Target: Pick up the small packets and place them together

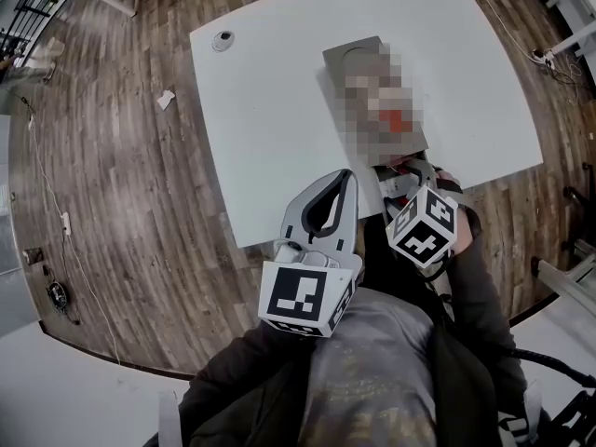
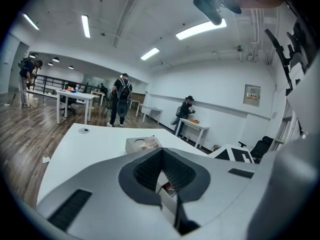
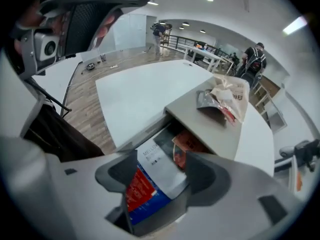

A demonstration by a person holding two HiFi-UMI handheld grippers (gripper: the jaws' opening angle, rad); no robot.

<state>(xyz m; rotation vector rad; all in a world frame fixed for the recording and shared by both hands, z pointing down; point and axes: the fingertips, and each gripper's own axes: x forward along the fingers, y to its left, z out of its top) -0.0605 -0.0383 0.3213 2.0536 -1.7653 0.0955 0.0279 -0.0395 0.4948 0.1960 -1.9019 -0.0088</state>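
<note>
right gripper view, lower centre: my right hand-held gripper (image 3: 161, 160) points steeply down with its jaws spread wide. a flat white, red and blue film packet (image 3: 142, 186) lies between them, and the pads look clear of it. just above it in the frame, a small orange-red packet (image 3: 186, 145) touches it; i cannot tell which lies on top. both lie at the near edge of the flat grey tray (image 3: 200, 124).

upper right of the frame: a loose heap of crumpled silver and cream packets (image 3: 225, 100) rests on the tray, which sits on the white counter (image 3: 132, 96).

left gripper view, centre: my left hand-held gripper (image 2: 161, 153) is pressed together at the tips, with nothing in it.

handling, as i judge it: the packets are light, thin and limp. their slick film may slide between the pads or buckle, though the contents look soft rather than fragile. the best hold is across a sealed edge or a short side, pinched squarely so that the neighbouring packet is not lifted too. a packet lying flat offers little to grasp, so a raised corner is the place to begin.
</note>
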